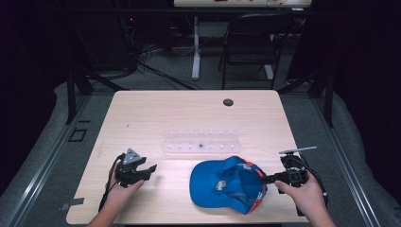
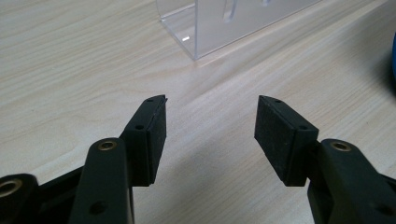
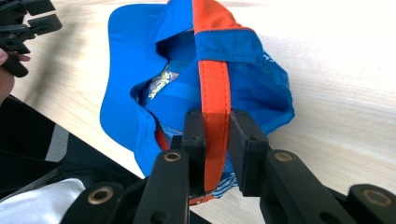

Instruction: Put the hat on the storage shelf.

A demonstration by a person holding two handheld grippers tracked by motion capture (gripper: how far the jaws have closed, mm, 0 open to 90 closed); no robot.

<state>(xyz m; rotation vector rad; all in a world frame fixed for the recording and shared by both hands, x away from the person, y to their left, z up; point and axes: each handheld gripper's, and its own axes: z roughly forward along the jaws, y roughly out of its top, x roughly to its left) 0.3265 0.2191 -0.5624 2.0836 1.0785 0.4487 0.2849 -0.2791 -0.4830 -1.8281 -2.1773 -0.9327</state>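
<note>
clear rack cut off (top edge); cap clipped

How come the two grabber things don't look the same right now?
The left gripper has its jaws spread wide with nothing between them; the right gripper is pinched shut on the orange strap of the blue cap. The left gripper sits apart from the cap, the right gripper touches it. Both have black jaws.

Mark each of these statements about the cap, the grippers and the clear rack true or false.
1. The right gripper is shut on the cap's orange strap. True.
2. The left gripper holds the cap's brim. False: its jaws are open and empty, over bare table.
3. The cap sits on the clear rack. False: it lies on the table, nearer the person than the rack.
4. The cap is mostly blue. True.
</note>
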